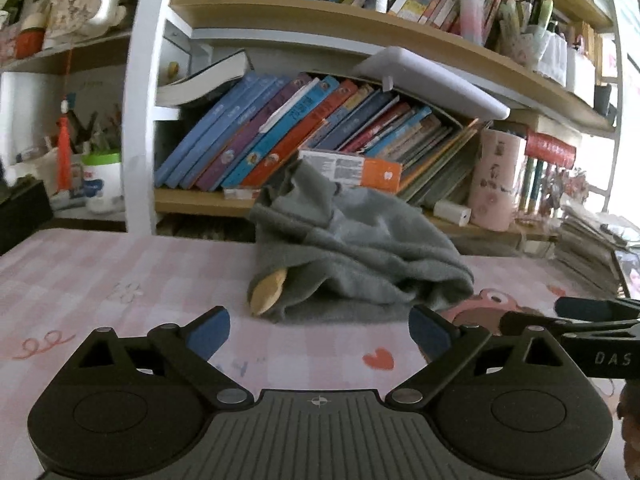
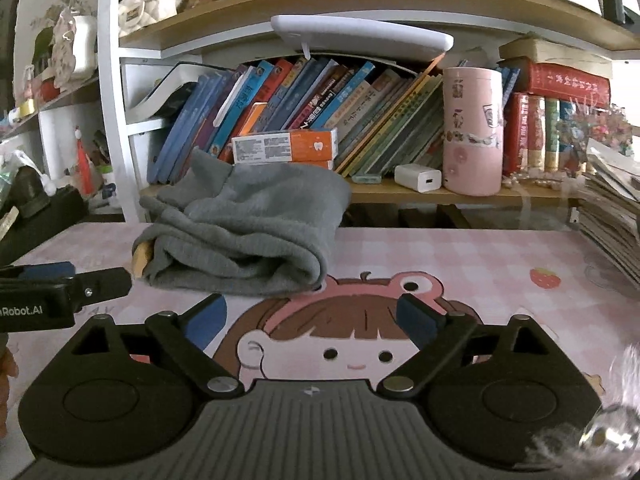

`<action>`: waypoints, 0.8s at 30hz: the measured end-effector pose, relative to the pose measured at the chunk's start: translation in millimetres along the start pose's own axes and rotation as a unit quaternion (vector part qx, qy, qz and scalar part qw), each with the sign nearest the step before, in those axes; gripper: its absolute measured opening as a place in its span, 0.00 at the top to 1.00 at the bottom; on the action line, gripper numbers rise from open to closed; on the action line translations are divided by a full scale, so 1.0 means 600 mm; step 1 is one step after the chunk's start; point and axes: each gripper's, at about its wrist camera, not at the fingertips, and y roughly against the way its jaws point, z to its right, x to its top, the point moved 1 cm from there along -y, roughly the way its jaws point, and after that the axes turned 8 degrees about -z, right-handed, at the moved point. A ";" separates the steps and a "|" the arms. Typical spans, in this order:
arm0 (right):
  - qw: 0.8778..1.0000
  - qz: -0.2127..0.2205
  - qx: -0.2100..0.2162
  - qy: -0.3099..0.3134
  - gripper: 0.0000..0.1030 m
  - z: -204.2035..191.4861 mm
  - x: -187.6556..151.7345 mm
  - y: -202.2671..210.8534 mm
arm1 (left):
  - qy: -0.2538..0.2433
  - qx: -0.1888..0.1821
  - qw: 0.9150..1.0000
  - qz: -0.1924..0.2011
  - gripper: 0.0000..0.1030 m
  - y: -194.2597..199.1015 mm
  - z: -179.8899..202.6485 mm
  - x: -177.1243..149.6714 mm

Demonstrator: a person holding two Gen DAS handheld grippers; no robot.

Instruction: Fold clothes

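Left gripper [image 1: 319, 334]: jaws spread wide, blue pads apart, nothing between them, low over the pink checked mat [image 1: 120, 280]. The other tool's black body pokes in at 3 o'clock of the left wrist view.

Right gripper [image 2: 311, 320]: likewise released, empty, over the cartoon girl print [image 2: 332, 344] on the mat.

Grey garment [image 1: 352, 256]: bundled in a rough fold at 12 o'clock ahead of the left gripper, apart from its fingertips. From the right wrist view it lies toward 11 o'clock. A tan piece [image 1: 269, 290] peeks out at its left end. Its top edge rises against the shelf front.

Beyond: orange box [image 2: 286, 145] just behind the garment, leaning books [image 2: 320, 108], a pink canister [image 2: 472, 132] at 1 o'clock, a white charger [image 2: 418, 177] beside it.
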 end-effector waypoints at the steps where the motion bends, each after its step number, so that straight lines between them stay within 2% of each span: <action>1: 1.000 0.000 -0.002 0.000 0.10 0.000 -0.002 0.003 | 0.003 0.006 1.000 0.001 0.01 0.005 -0.001 -0.003; 4: 1.000 -0.001 -0.005 0.003 0.09 -0.004 -0.007 0.009 | 0.013 0.018 1.000 0.004 0.00 0.016 -0.005 -0.008; 14: 1.000 0.002 -0.021 0.017 0.00 -0.018 -0.016 0.017 | 0.009 0.036 0.999 -0.024 0.00 0.010 -0.001 -0.011; 20: 0.999 -0.012 -0.033 0.005 0.00 -0.012 -0.015 0.008 | 0.007 0.047 0.998 -0.040 0.00 0.003 0.001 -0.013; 24: 0.999 -0.015 -0.036 0.006 0.00 -0.012 -0.016 0.007 | -0.006 0.055 0.998 -0.036 0.00 0.005 0.008 -0.014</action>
